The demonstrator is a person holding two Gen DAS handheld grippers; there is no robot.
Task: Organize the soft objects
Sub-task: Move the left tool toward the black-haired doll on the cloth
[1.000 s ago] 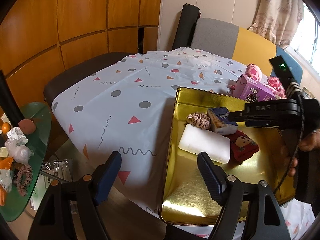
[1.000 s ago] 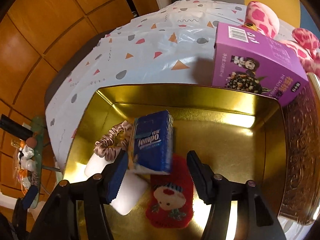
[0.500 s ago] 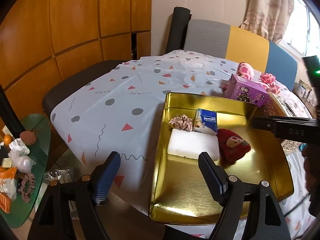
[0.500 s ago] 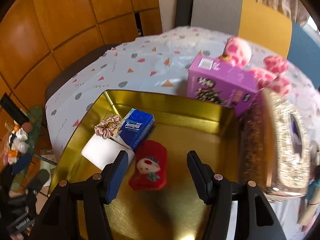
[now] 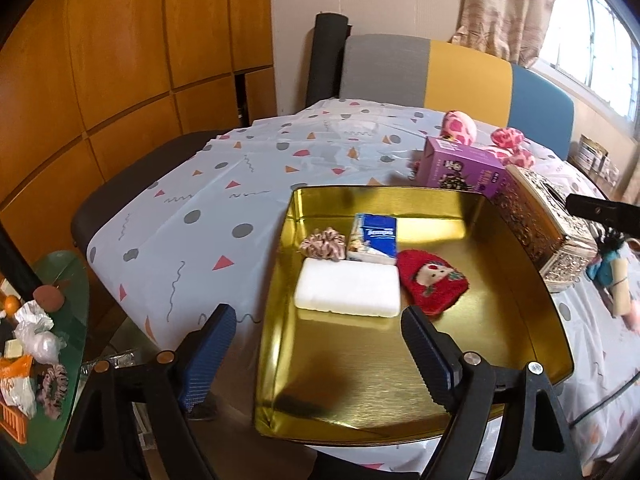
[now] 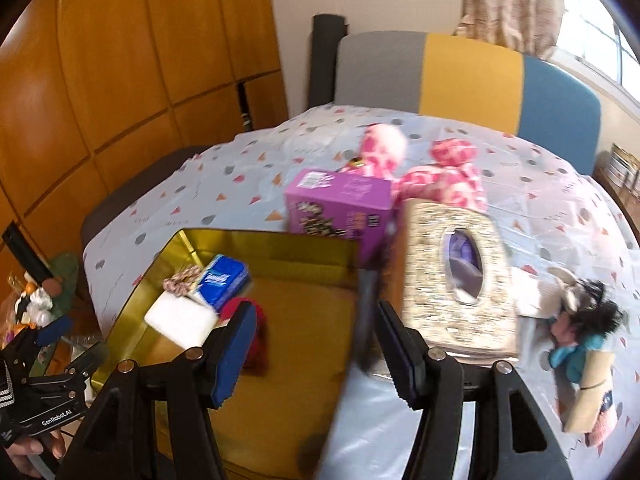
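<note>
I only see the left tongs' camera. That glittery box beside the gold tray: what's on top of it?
Observer: The glittery box has an oval opening on top, with something purple showing inside.
Visitor: And the other tongs? I only catch a black sliver at my right edge.
Observer: The right tongs are open and hold nothing.
Visitor: Where are they?
Observer: Above the right edge of the gold tray, next to that box.
</note>
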